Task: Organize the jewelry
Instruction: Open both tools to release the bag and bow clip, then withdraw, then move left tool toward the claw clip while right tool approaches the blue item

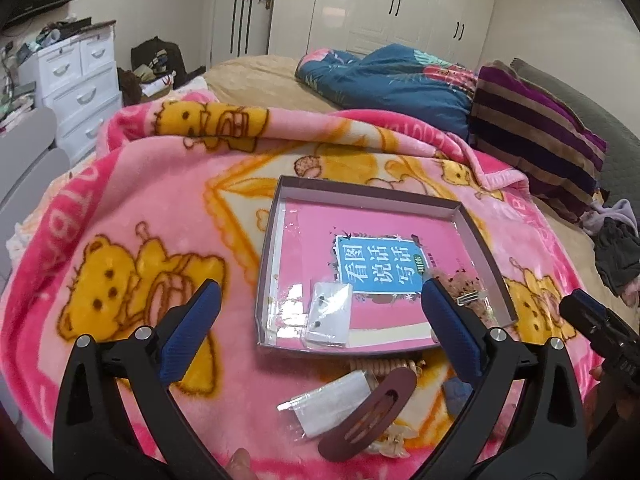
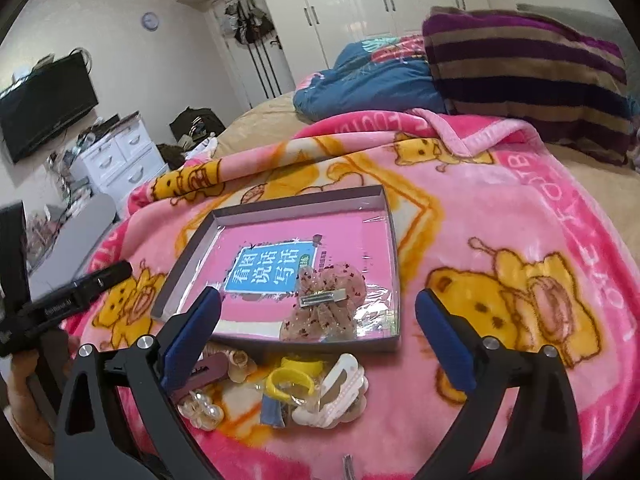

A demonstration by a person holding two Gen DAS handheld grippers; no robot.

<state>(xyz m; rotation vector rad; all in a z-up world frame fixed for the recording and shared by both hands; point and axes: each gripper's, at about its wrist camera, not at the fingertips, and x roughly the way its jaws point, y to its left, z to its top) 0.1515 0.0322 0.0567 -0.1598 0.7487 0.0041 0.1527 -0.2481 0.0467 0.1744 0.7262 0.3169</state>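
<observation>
A shallow box lid [image 1: 276, 216] [image 2: 394, 236] lies on the pink blanket with a pink book cover inside. In it are a white earring card [image 1: 330, 314] and a sheer pink bow clip [image 2: 326, 304] [image 1: 466, 288]. In front of the box lies a pile of pieces: a maroon oval hair clip [image 1: 370, 416], a clear packet [image 1: 328, 404], yellow rings [image 2: 290, 378], a white clip [image 2: 344, 386], pearl pieces [image 2: 202, 406]. My left gripper [image 1: 322, 304] is open above the pile and the box's near edge. My right gripper [image 2: 320, 316] is open above the pile.
The pink bear blanket [image 1: 160, 208] covers the bed. A blue quilt [image 1: 392, 80] and a striped purple pillow [image 2: 528, 76] lie behind. White drawers [image 1: 84, 80] and a TV [image 2: 44, 100] stand at the left. The other gripper's body shows at each view's edge.
</observation>
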